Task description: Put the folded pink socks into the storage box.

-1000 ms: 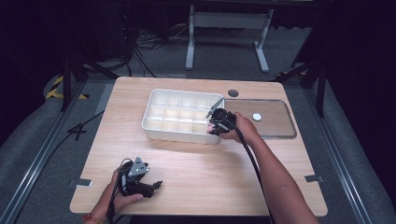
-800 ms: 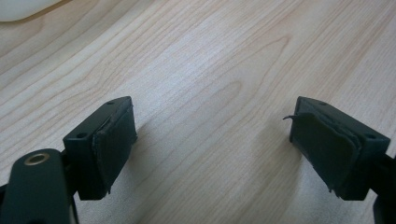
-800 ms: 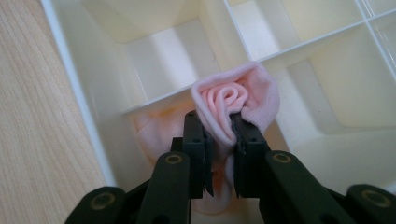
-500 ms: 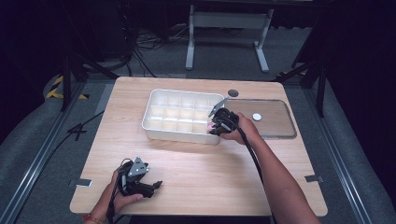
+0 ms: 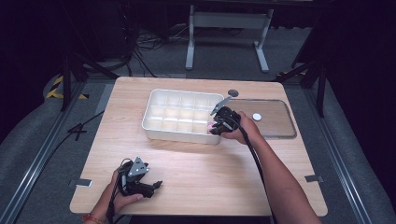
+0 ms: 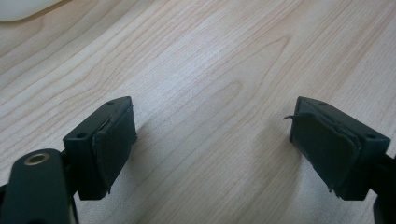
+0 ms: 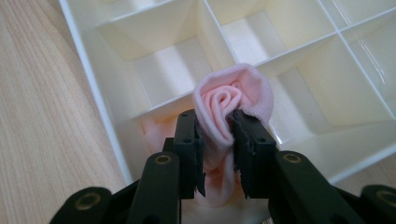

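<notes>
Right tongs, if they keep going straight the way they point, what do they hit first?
Probably the floor of the near corner compartment of the white divided tray, where the rolled pink cloth between them already dips; depth is unclear.

Light falls from overhead onto the pale wooden worktop (image 5: pixel 196 168), bright against a near-black room. The high view is soft and a bit grainy. Close up, the wood grain reads sharp, with faint soft shadows beneath the black jaws. Mild glare glints on the white divided tray (image 7: pixel 327 84), whose lines bow slightly at the edges.
</notes>
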A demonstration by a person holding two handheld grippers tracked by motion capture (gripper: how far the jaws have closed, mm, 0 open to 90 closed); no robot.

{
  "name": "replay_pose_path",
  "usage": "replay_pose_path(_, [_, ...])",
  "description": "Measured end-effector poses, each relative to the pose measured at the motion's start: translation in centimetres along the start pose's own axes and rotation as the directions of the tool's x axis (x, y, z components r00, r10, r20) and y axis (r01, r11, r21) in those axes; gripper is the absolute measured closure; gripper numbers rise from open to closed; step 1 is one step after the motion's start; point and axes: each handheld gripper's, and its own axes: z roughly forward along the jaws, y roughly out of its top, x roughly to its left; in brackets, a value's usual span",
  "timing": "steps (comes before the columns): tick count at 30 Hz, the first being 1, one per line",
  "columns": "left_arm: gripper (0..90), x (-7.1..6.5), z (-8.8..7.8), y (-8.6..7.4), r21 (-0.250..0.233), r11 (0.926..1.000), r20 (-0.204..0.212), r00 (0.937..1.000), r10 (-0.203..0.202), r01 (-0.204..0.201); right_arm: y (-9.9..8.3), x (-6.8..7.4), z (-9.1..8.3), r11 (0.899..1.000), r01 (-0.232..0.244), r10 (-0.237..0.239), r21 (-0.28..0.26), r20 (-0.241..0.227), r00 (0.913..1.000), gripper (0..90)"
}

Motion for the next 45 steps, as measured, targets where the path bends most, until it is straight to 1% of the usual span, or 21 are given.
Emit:
replay_pose_path(4, [14.8,0.0,0.0,0.0,0.0,1.0,0.0,1.0,0.0,0.0,-0.1,-0.1,-0.5,1.0,-0.012,0.012,-0.017,0.003,0.9999,72.1])
replay_pose_path(6, [14.8,0.0,0.0,0.0,0.0,1.0,0.0,1.0,0.0,0.0,-0.2,-0.1,-0.7,1.0,-0.008,0.008,-0.022,-0.003,1.0,72.1])
replay_pose_path(7, [14.8,0.0,0.0,0.0,-0.001,1.0,0.0,1.0,0.0,0.0,-0.2,-0.1,-0.8,1.0,-0.007,0.007,-0.023,0.006,1.0,71.9])
replay_pose_path(10, [14.8,0.0,0.0,0.0,-0.002,1.0,0.001,1.0,0.0,0.0,-0.2,0.0,-1.1,1.0,-0.006,0.006,-0.027,0.01,0.9999,70.9])
replay_pose_path(14, [14.8,0.0,0.0,0.0,0.0,1.0,0.0,1.0,0.0,0.0,-0.2,0.3,-1.7,0.999,0.007,-0.006,-0.043,0.029,0.9996,70.4])
replay_pose_path(17, [14.7,0.0,0.0,0.0,0.0,1.0,0.0,1.0,0.0,0.0,-0.2,0.6,-2.1,0.999,0.012,-0.01,-0.048,0.045,0.999,68.2])
replay_pose_path(20, [14.8,0.0,0.0,0.0,-0.001,1.0,0.001,1.0,0.0,0.0,-0.2,0.9,-2.5,0.998,0.012,-0.009,-0.067,0.041,0.9991,66.7])
replay_pose_path(22, [14.8,0.0,0.0,0.0,-0.001,1.0,0.001,1.0,0.001,-0.001,-0.3,1.2,-2.9,0.997,0.023,-0.019,-0.072,0.054,0.9984,65.2])
replay_pose_path(24, [14.7,0.0,0.0,0.0,-0.001,1.0,0.001,1.0,0.001,-0.001,-0.5,1.4,-3.2,0.996,0.029,-0.025,-0.081,0.054,0.9982,64.4])
replay_pose_path(26, [14.8,0.0,0.0,0.0,-0.001,1.0,0.001,1.0,0.001,-0.001,-0.6,1.5,-3.6,0.995,0.034,-0.028,-0.091,0.061,0.9977,61.9])
replay_pose_path(27, [14.7,0.0,0.0,0.0,-0.001,1.0,0.001,1.0,0.001,-0.001,-0.7,1.5,-4.0,0.994,0.033,-0.026,-0.101,0.064,0.9976,59.2])
replay_pose_path(30, [14.7,0.0,0.0,0.0,0.002,1.0,0.001,1.0,0.003,-0.003,-1.0,1.8,-4.8,0.991,0.042,-0.034,-0.128,0.064,0.9974,56.8])
replay_pose_path(33, [14.7,0.0,0.0,0.0,0.003,1.0,-0.001,1.0,0.002,-0.002,-1.4,2.2,-5.7,0.988,0.05,-0.038,-0.148,0.086,0.9956,55.1])
replay_pose_path(35, [14.6,0.0,0.0,0.0,0.003,1.0,0.0,1.0,0.005,-0.005,-1.6,2.4,-6.2,0.987,0.065,-0.05,-0.146,0.104,0.9933,53.1])
replay_pose_path(37, [14.6,0.0,0.0,0.0,0.003,1.0,0.0,1.0,0.006,-0.006,-1.9,2.7,-6.5,0.986,0.072,-0.056,-0.147,0.11,0.9924,51.7])
replay_pose_path(39, [14.6,0.0,0.0,0.0,0.004,1.0,-0.001,1.0,0.005,-0.005,-2.1,2.8,-6.6,0.986,0.072,-0.055,-0.147,0.115,0.9918,50.4])
replay_pose_path(40, [14.6,0.0,0.0,0.0,0.003,1.0,-0.001,1.0,0.004,-0.004,-2.4,2.9,-7.0,0.987,0.073,-0.055,-0.144,0.13,0.9901,48.9])
replay_pose_path(41, [14.6,0.0,0.0,0.0,0.003,1.0,-0.001,1.0,0.004,-0.004,-2.4,2.9,-7.0,0.987,0.073,-0.055,-0.144,0.13,0.9901,48.9])
replay_pose_path(42, [14.6,0.1,0.0,0.1,0.006,0.9999,-0.006,0.9999,0.014,-0.014,-2.7,3.1,-7.3,0.987,0.076,-0.056,-0.142,0.144,0.988,47.5])
replay_pose_path(43, [14.6,0.1,0.0,0.1,0.006,0.9999,-0.005,0.9999,0.011,-0.011,-2.7,3.1,-7.3,0.987,0.076,-0.056,-0.142,0.144,0.988,47.5])
replay_pose_path(45, [14.6,0.1,0.0,0.1,0.005,0.9999,-0.006,0.9999,0.013,-0.013,-3.1,3.4,-7.7,0.986,0.09,-0.066,-0.143,0.161,0.9847,46.7])
